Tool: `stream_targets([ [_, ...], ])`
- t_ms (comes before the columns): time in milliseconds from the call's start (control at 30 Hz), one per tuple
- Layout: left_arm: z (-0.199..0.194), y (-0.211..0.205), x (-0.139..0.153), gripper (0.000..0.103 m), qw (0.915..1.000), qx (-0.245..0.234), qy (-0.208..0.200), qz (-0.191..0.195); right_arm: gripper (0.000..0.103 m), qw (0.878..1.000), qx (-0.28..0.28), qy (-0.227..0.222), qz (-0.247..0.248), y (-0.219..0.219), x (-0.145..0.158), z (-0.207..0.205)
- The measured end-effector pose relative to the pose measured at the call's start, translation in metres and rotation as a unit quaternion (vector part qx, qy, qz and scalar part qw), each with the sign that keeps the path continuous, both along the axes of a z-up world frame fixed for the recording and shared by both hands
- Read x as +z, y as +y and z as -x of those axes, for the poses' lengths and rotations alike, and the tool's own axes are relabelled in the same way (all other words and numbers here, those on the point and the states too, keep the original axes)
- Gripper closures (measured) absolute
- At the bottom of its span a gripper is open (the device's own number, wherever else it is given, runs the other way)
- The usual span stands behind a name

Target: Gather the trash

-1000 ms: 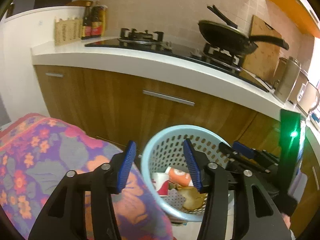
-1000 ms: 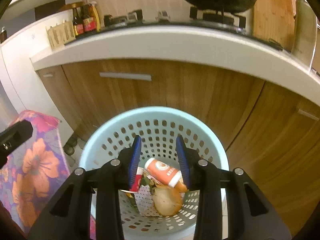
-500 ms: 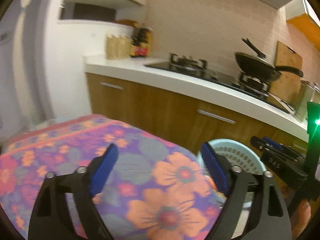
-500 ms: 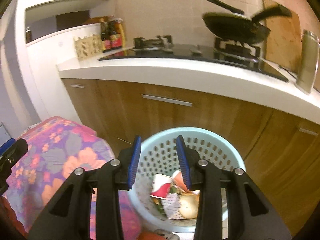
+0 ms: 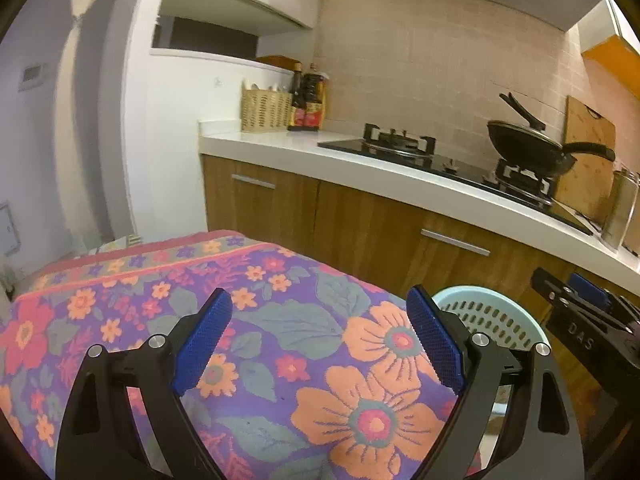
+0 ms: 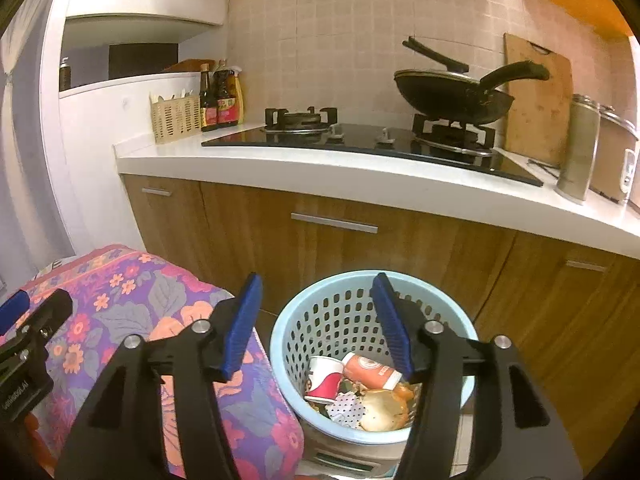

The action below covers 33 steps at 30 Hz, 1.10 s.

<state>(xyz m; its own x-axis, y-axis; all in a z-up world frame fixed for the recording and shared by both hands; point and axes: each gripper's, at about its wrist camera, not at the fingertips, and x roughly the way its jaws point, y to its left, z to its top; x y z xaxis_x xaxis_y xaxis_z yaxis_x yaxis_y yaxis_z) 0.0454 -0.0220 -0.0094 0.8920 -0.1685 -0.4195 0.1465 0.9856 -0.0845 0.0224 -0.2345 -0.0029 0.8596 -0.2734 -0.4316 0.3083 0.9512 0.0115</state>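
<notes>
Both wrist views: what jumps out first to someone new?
The loud floral cloth fills the lower left wrist view under the open left gripper. Beside it on the floor, the pale blue perforated basket holds a red-and-white paper cup, an orange can and scraps, framed by the open right gripper. Behind, a black pan sits on the stove.

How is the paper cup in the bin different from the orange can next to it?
The paper cup is red and white with an open mouth showing; the orange can is orange with a round white logo. The paper cup lies left of the orange can, and they look to be touching. Both lie tipped over on the other trash inside the blue basket.
</notes>
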Motion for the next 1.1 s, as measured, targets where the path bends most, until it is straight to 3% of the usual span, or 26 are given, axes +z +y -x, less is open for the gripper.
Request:
stream_targets([
  [133, 0.007, -0.001, 0.002, 0.016, 0.9992, 0.024, -0.021, -0.024, 0.044, 1.0, -0.001, -0.012, 0.002, 0.006, 0.005, 0.0],
  [333, 0.001, 0.007, 0.001, 0.015, 0.9998, 0.017, 0.003, -0.009, 0.044, 1.0, 0.005, -0.016, 0.008, 0.023, 0.006, -0.003],
  [1100, 0.003, 0.001, 0.0, 0.013, 0.9987, 0.036, -0.01, -0.036, 0.044, 1.0, -0.005, -0.02, 0.011, 0.017, 0.008, -0.001],
])
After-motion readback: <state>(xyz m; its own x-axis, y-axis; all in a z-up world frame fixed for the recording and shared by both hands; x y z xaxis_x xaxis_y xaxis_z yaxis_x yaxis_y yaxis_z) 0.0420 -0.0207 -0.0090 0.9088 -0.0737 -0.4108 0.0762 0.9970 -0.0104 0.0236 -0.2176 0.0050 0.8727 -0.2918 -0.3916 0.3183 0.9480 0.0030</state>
